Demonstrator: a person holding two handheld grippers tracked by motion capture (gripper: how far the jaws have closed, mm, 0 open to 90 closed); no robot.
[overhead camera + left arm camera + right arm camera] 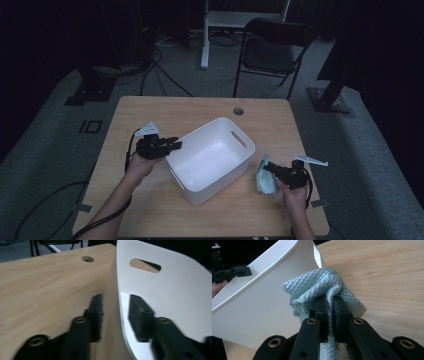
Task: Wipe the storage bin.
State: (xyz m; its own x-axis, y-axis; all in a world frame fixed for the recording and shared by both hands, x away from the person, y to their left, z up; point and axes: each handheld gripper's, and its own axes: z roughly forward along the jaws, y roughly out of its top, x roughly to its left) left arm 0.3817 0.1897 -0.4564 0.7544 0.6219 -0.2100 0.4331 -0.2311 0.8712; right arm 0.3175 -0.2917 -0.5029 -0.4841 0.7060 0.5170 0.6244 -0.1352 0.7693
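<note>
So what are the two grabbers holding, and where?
The right gripper pinches a bunched fold of the blue cloth. The left gripper straddles the white tub's wall, apparently not yet squeezing it.

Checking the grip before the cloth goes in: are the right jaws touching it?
Touching. In the right gripper view the right gripper has its jaws pinched on the light blue cloth.

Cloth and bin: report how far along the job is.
Done: the right gripper is shut on the cloth, beside the white bin. In hand: the left gripper straddles the bin's wall, jaws not pressing it. Left: the bin looks empty, so the cloth probably goes in.
</note>
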